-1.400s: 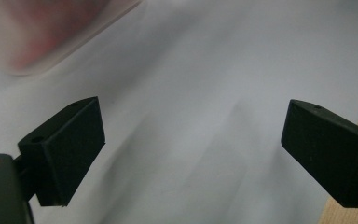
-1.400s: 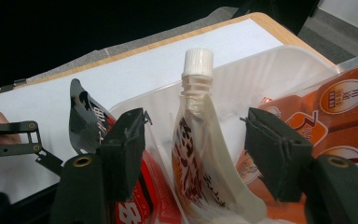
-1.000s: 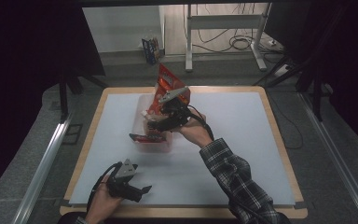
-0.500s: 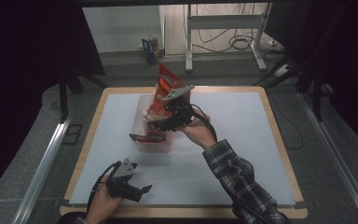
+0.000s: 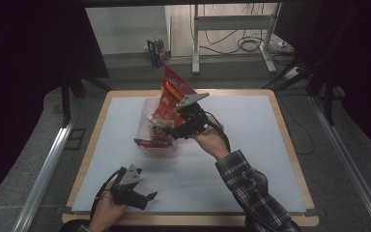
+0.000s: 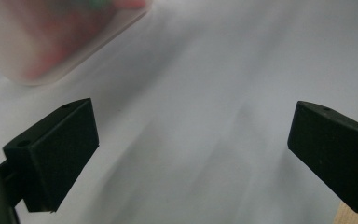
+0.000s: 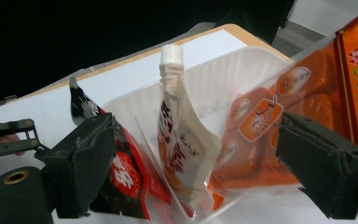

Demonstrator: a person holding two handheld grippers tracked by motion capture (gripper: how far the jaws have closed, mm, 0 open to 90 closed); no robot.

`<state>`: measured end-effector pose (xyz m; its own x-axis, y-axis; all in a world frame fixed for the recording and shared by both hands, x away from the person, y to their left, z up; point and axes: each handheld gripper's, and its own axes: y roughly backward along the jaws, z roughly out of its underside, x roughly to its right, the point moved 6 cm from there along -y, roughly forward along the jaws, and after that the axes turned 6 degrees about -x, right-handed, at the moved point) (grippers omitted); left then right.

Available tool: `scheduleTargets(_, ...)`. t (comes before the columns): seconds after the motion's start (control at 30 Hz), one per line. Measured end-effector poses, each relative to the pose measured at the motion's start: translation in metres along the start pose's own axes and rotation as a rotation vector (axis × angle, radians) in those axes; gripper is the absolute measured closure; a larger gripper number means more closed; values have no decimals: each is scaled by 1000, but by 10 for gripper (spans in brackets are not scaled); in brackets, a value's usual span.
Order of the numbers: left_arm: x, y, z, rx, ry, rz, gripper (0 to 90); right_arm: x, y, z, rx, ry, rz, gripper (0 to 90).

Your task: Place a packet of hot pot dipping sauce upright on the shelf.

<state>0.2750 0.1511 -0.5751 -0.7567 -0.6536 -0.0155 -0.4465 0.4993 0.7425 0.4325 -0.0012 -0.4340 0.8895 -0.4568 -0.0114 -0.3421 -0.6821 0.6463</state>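
Observation:
A translucent plastic bin [image 5: 146, 110] stands mid-table with an orange snack bag [image 5: 171, 91] leaning up out of its far end. A white spouted pouch [image 7: 182, 135] and a red-and-black packet [image 7: 129, 176] also stand in the bin [image 7: 216, 77], beside the orange bag [image 7: 307, 88]. My right gripper [image 5: 170, 130] reaches into the bin from the right. Its jaws have just been opening, and in the right gripper view the right gripper [image 7: 193, 140] is open with the pouch between the jaws, the pads clear of it. My left gripper [image 5: 145, 197] rests near the front edge, open and empty [image 6: 191, 135].
White paper [image 5: 251, 130] covers the wooden table [image 5: 290, 145]. The bin's blurred corner [image 6: 42, 42] lies ahead of the left gripper. Metal rails run along both sides of the table, and a stand with cables sits behind it.
The right gripper has barely shifted at the bin. The left hand and its gripper have stayed where they were.

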Motion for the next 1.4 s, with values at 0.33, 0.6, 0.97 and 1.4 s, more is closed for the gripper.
scheduleTargets(0.33,0,0,0,2,-5,-12,14,3,7,11,31,-36,14,84)
scheduleTargets(0.6,1,-1,1,-4,-10,-16,13,-1,10,25,30,-31,29,58)
scheduleTargets(0.97,1,1,1,8,-16,-21,12,-3,16,40,32,-31,50,34)
scheduleTargets(1.4,0,10,-4,89,34,39,7,-11,20,53,16,-27,43,22)
